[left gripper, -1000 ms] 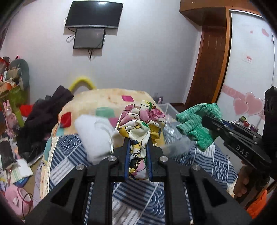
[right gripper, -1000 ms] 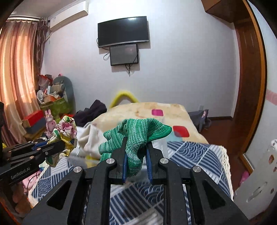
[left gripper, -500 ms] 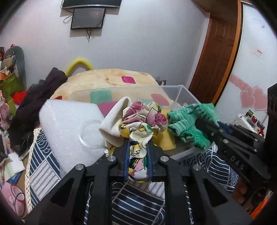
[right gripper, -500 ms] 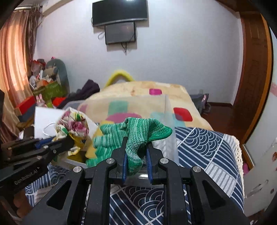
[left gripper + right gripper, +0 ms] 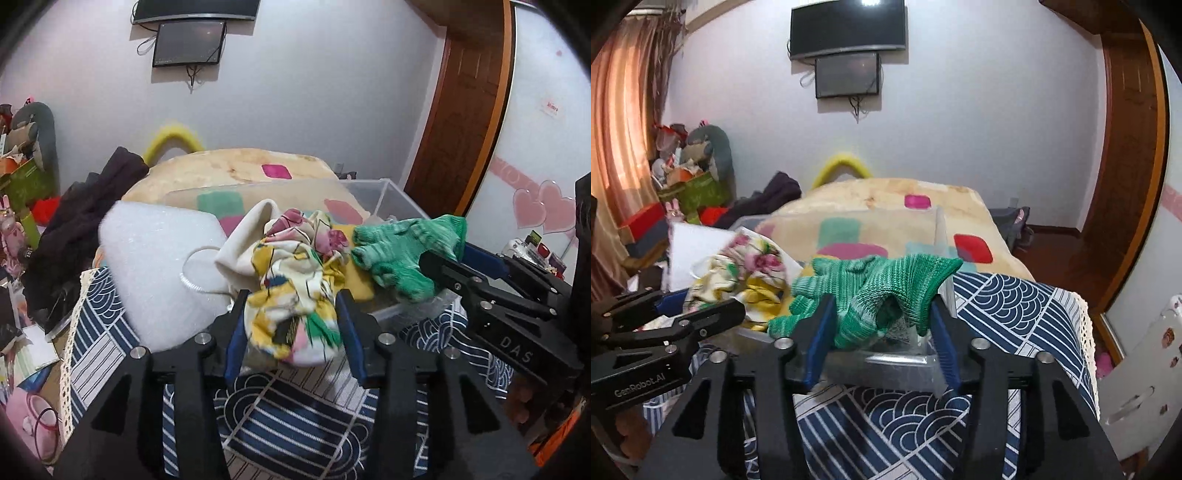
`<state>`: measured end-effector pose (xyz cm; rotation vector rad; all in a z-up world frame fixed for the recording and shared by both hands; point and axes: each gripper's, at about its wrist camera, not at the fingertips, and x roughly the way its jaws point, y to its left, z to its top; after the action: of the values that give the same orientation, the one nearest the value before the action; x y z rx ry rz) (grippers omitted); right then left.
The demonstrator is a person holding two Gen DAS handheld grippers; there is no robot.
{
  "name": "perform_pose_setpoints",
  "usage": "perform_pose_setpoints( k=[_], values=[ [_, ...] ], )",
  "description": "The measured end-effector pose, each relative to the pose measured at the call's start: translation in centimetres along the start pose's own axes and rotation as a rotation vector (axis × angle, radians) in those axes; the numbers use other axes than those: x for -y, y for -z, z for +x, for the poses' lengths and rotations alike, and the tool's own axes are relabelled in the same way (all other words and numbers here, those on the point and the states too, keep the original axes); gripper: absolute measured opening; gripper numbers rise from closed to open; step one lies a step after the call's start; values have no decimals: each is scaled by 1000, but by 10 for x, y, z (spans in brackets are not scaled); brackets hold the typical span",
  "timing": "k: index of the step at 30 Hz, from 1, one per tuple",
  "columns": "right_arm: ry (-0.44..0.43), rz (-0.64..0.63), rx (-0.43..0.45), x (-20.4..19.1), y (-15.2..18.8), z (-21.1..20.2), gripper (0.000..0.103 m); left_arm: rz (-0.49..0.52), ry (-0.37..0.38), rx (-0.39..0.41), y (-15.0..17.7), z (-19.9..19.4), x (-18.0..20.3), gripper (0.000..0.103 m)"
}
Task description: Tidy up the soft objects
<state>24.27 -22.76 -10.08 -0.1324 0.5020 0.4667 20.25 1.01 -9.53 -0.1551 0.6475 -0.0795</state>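
Observation:
My left gripper [image 5: 293,328] is open, and a floral cloth [image 5: 295,280] lies loose between its spread fingers at the near edge of a clear plastic box [image 5: 391,199]. My right gripper [image 5: 881,334] is open too, and a green knit glove [image 5: 879,291] sags between its fingers over the box's front wall [image 5: 897,360]. The glove also shows in the left wrist view [image 5: 402,251], and the floral cloth shows in the right wrist view [image 5: 746,266]. A yellow item [image 5: 356,280] and a cream cloth [image 5: 243,247] lie in the box.
The box stands on a bed with a blue patterned cover [image 5: 1004,306]. A white foam lid [image 5: 155,266] leans at the box's left. Dark clothes [image 5: 81,221] lie at the far left. A cream blanket [image 5: 886,199] lies behind. A wooden door [image 5: 1126,147] stands right.
Both grippers have opened and let go of the floral cloth and the green glove, which now settle at the box. Before that, both moved down toward the box.

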Motion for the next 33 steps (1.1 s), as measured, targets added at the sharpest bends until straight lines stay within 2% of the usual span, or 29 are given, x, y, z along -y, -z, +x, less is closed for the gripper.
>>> perform_pose_setpoints(
  k=[8,10,16,20,23,33],
  values=[
    [-10,-5,111,-2,-7,-41,59,14,-19,88,1,-43,3,57],
    [-17,-4,145,-3,-8,-53,63,22,-26,127,1,-60,4,64],
    [-58,-6,232,-10,-10,-85,83,28,-30,221,0,-104,8,75],
    [-61,-12,281,-15,-9,-103,87,34,-35,278,1,-131,12,83],
    [-65,-13,317,-19,-8,-112,99,56,-53,323,5,-147,17,92],
    [-58,-17,352,-27,5,-126,101,65,-77,384,16,-175,21,98]
  ],
)
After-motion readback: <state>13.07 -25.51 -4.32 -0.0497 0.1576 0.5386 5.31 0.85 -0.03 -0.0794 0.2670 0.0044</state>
